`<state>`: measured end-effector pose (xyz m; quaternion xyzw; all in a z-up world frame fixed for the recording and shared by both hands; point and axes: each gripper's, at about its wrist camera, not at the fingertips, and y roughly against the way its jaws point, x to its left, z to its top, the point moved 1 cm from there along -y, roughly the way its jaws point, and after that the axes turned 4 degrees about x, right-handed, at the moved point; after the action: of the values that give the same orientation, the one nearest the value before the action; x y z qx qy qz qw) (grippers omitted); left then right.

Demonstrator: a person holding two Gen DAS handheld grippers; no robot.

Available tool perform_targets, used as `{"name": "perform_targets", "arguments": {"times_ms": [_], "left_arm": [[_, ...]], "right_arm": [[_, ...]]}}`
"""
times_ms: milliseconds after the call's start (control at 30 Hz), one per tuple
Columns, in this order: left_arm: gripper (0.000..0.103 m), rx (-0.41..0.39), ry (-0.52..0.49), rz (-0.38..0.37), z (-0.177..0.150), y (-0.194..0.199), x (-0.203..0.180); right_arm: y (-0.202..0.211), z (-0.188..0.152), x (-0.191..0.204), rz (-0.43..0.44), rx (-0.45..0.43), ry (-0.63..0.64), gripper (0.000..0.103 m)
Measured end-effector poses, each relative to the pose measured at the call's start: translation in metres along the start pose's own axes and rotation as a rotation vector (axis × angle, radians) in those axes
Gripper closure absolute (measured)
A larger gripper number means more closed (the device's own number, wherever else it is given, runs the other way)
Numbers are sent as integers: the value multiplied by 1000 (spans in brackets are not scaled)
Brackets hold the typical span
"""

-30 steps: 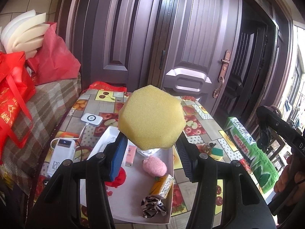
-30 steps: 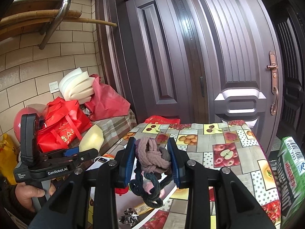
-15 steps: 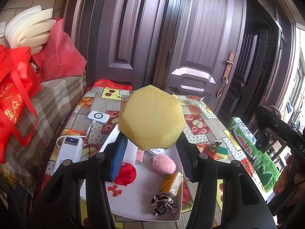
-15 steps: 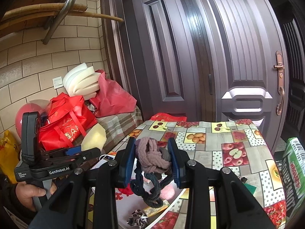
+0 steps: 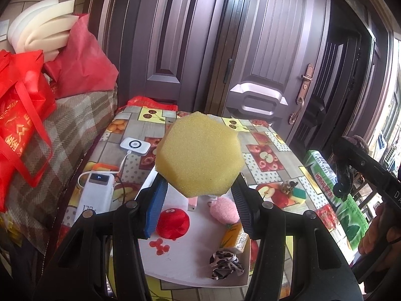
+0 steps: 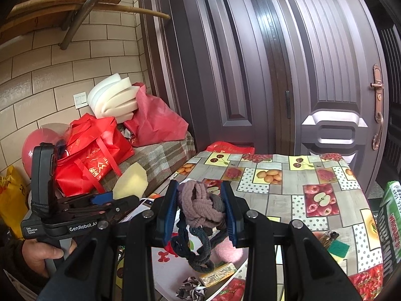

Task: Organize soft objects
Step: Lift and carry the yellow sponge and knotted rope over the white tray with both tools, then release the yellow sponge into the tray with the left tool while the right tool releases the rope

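Note:
My left gripper (image 5: 199, 195) is shut on a yellow heptagonal sponge (image 5: 199, 154) and holds it above the white tray (image 5: 180, 268). The tray holds a red plush ball (image 5: 173, 223), a pink fluffy toy (image 5: 224, 210), a yellow packet (image 5: 234, 237) and a black-and-white scrunchie (image 5: 225, 266). My right gripper (image 6: 199, 210) is shut on a bundle of brown and dark braided hair ties (image 6: 200, 215), held above the tray (image 6: 168, 273). The sponge (image 6: 131, 184) and the left gripper (image 6: 105, 202) also show in the right wrist view.
The table (image 5: 270, 165) has a fruit-patterned cloth. A white power bank (image 5: 96, 193) and a small white device (image 5: 135, 146) lie left of the tray. A green-yellow scouring sponge (image 5: 298, 195) lies at the right. Red bags (image 5: 22, 105) and white foam (image 5: 42, 32) sit on the left.
Both grippers have drawn back and up a little from the table, each keeping its object. More of the tray's near side and the red ball show.

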<state>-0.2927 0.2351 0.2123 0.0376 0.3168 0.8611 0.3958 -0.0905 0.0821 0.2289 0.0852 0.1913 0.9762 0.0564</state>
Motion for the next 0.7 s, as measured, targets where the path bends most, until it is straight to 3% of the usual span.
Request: {"name": "perform_targets", "arguments": {"times_ms": [400, 700], "left_arm": [[51, 85, 11, -11, -9, -35, 17], [51, 221, 54, 18, -35, -84, 38]], "right_arm": [[-47, -7, 11, 37, 90, 13, 69], [-100, -26, 15, 53, 211, 14, 69]]}}
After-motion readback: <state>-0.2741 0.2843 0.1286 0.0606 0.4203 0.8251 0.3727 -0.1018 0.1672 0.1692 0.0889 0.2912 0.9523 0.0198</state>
